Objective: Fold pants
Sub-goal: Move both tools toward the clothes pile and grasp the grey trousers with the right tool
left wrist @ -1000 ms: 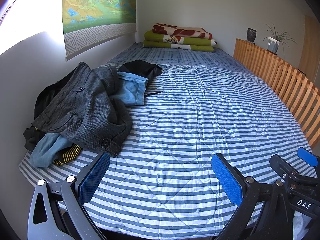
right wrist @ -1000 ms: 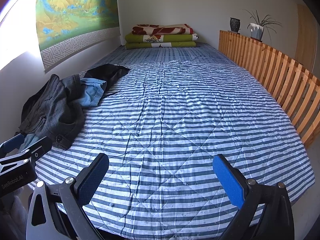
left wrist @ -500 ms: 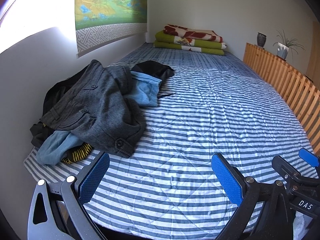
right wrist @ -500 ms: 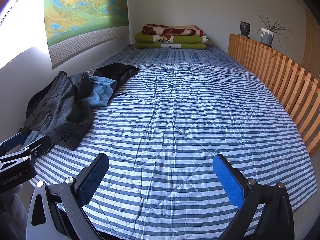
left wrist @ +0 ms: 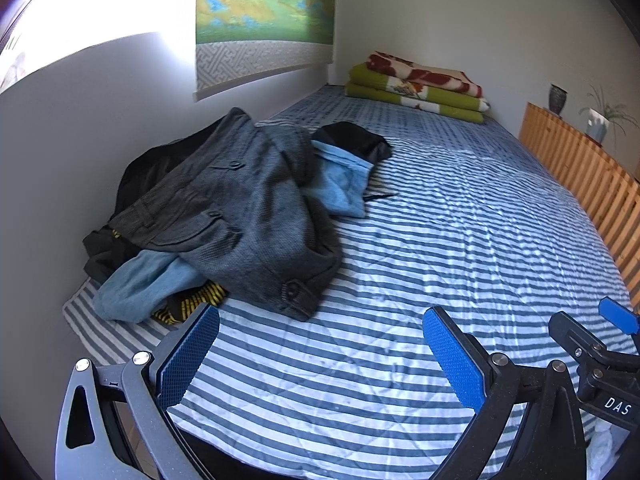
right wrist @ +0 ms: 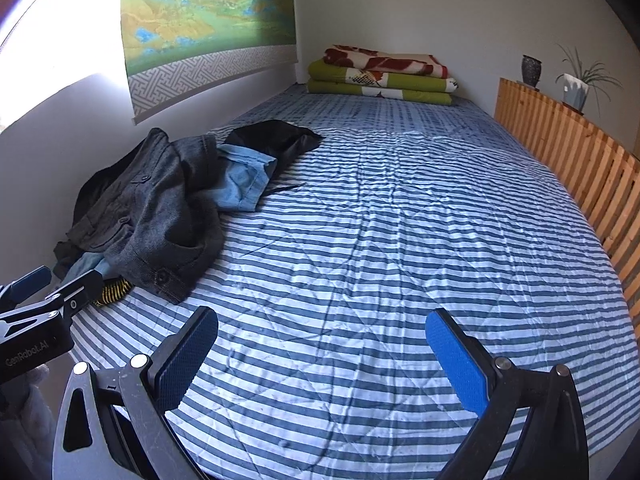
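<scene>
A heap of clothes lies at the bed's near left, against the wall. Dark grey pants [left wrist: 244,220] [right wrist: 160,216] top the heap, over light blue pants [left wrist: 340,184] [right wrist: 240,184], a black garment [left wrist: 352,140] [right wrist: 276,140] and a black-and-yellow striped piece [left wrist: 192,304]. My left gripper [left wrist: 320,356] hovers open over the bed's front edge, just short of the heap, nothing between its blue pads. My right gripper [right wrist: 322,360] is open too, over bare bedspread further right. Each gripper shows at the edge of the other's view.
The blue-and-white striped bedspread [right wrist: 400,240] covers the whole bed. Folded green and red blankets [right wrist: 380,76] sit at the far end. A wooden slat rail [right wrist: 580,168] with a vase and a plant lines the right side. A scroll painting [right wrist: 200,12] hangs on the left wall.
Both views have swung and moved left toward the heap of clothes, which now looks larger and nearer. Both grippers stay open.
</scene>
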Available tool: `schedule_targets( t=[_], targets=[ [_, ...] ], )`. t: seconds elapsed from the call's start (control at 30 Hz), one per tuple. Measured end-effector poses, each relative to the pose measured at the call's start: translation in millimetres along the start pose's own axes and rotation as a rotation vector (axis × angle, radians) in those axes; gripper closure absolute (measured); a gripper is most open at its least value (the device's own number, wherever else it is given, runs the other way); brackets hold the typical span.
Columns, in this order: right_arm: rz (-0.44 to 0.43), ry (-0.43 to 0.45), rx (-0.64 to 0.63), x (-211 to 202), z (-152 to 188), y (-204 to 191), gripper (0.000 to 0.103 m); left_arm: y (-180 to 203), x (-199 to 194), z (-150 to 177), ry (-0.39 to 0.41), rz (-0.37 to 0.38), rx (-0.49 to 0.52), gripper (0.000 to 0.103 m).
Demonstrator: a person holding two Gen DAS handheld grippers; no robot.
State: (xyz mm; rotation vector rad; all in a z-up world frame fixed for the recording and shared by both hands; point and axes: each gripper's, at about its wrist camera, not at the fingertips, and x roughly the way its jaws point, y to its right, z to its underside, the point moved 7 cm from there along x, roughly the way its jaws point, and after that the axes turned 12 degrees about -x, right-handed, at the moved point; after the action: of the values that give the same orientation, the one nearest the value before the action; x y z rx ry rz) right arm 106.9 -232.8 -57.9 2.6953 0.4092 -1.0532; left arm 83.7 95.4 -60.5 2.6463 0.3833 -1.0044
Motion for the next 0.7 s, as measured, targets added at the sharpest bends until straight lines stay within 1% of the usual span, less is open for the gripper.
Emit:
schedule_targets(
  t=[0.13, 0.23, 0.4, 0.53, 0.7],
  targets=[
    [-0.044, -0.006, -0.023, 13, -16, -18, 0.001, -25, 7, -9, 0.004, -0.025, -0.035, 0.0],
    [-0.075, 0.006, -0.052, 22, -36, -35, 0.001, -46, 14, -15, 0.001, -0.047, -0.067, 0.0],
    [-0.099, 0.029, -0.09, 39, -71, -61, 0.001, -85, 25, -28, 0.01, -0.096, -0.109, 0.0],
    [-0.144, 0.024, -0.131, 57, -93, -89, 0.001, -108, 35, -38, 0.007, -0.119, -0.127, 0.0],
    [-0.166, 0.017, -0.191, 80, -115, -121, 0.001, -139, 49, -56, 0.027, -0.172, -0.131, 0.0]
  ],
)
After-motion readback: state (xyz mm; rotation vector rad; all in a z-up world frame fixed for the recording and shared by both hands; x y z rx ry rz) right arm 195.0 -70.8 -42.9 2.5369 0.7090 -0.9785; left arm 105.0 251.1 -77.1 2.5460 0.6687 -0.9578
